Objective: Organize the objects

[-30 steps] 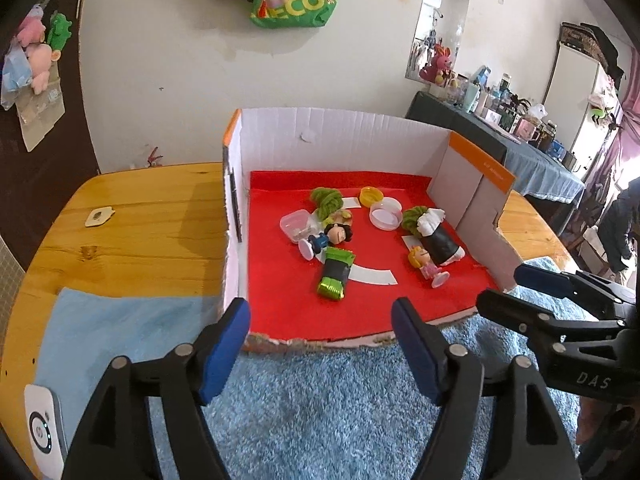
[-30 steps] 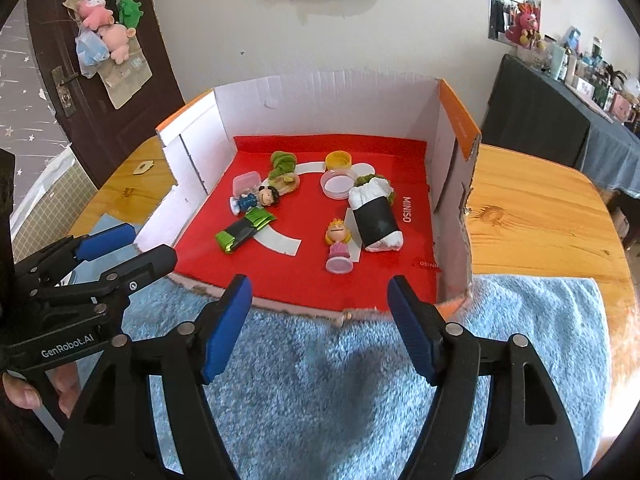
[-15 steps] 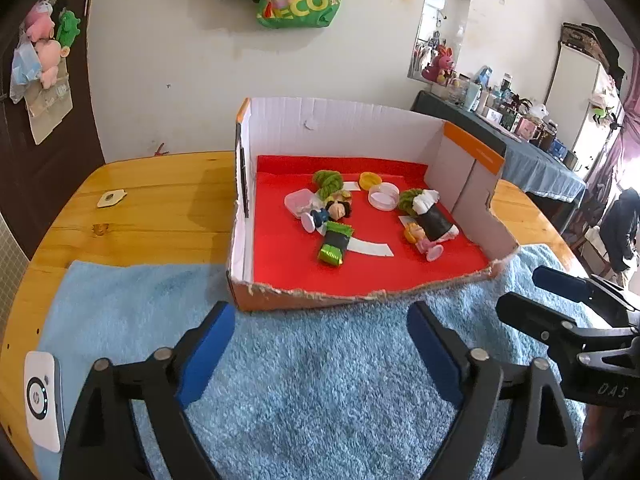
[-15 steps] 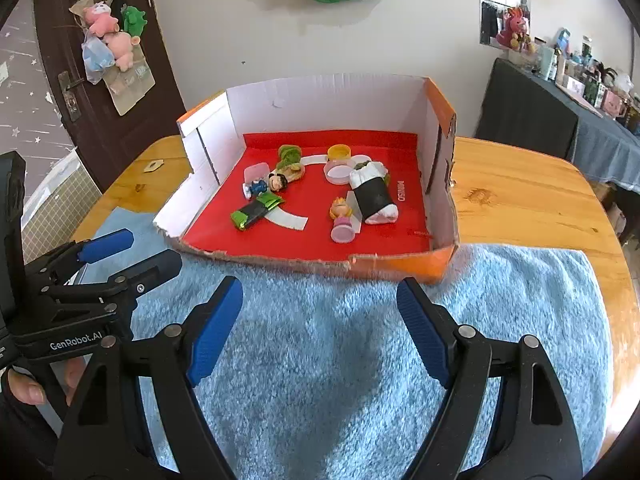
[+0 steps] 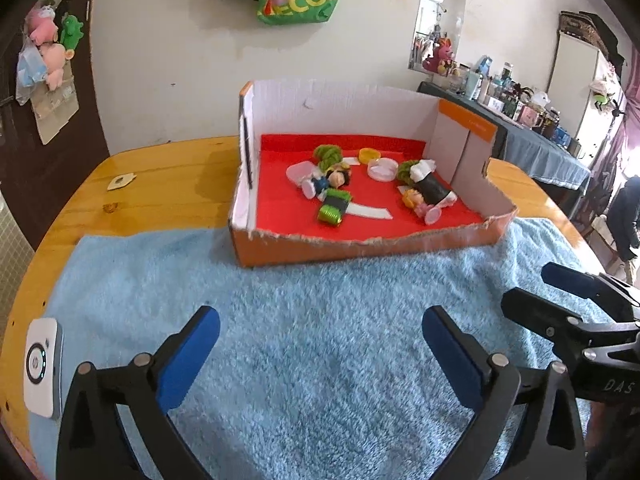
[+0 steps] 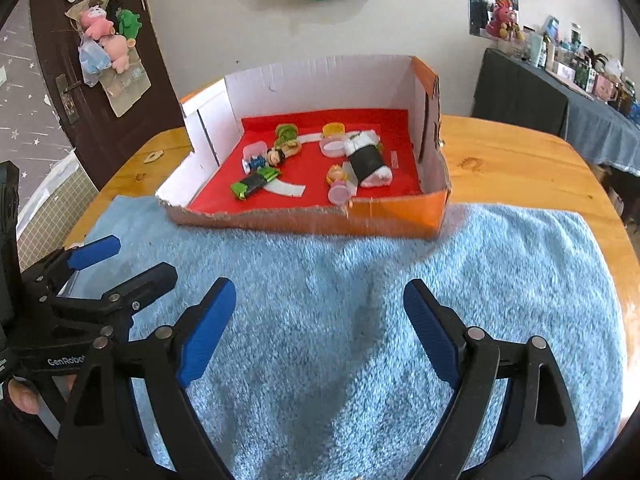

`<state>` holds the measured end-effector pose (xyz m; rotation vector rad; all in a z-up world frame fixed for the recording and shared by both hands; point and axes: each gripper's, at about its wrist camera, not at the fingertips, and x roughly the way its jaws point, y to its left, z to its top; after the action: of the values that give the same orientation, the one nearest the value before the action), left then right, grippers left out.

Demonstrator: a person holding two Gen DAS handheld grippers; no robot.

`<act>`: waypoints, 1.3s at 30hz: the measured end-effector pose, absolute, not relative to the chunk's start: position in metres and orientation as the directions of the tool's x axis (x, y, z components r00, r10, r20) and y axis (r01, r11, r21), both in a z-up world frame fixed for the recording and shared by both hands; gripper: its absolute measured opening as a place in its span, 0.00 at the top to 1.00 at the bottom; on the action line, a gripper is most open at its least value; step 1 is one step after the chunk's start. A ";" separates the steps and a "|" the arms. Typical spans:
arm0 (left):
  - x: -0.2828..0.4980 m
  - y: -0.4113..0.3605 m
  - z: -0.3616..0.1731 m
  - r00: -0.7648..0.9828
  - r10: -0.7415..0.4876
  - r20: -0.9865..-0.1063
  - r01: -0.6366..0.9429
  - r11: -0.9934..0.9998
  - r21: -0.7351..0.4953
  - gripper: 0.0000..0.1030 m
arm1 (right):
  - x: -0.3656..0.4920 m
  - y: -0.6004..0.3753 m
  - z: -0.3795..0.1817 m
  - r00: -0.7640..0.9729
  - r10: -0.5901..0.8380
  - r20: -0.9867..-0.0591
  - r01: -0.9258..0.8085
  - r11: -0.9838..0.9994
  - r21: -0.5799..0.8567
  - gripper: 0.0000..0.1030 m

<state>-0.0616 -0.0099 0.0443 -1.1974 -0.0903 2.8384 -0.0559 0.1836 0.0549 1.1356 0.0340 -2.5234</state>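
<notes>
Your left gripper [image 5: 320, 336] and right gripper [image 6: 320, 308], jaws just opening, hang empty. Approach one toy in the box [image 5: 360, 246] squarely.

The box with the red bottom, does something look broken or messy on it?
Yes. The cardboard box has a ragged, torn front edge, cut much lower than its other walls. Inside, the toy figures lie tipped on their sides in a jumble rather than standing. Nothing has spilled onto the blue towel.
</notes>
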 end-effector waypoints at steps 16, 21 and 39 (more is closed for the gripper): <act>-0.053 -0.016 0.018 -0.657 0.060 -0.751 -0.005 -0.997 -0.075 0.00 | -0.046 0.196 0.025 -0.579 -0.299 -0.759 0.309 -0.941 0.135 0.16; -0.049 -0.015 0.017 -0.661 0.048 -0.749 -0.001 -0.998 -0.064 0.00 | -0.043 0.196 0.022 -0.576 -0.298 -0.762 0.309 -0.941 0.134 0.16; -0.049 -0.016 -0.001 -0.612 0.026 -0.791 0.020 -0.999 -0.048 0.00 | -0.040 0.193 0.010 -0.578 -0.270 -0.770 0.301 -0.948 0.107 0.14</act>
<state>-0.0493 -0.0164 -0.0011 -1.3828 -0.0808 2.8159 -0.0395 0.1931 0.0098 1.2285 0.0506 -2.5363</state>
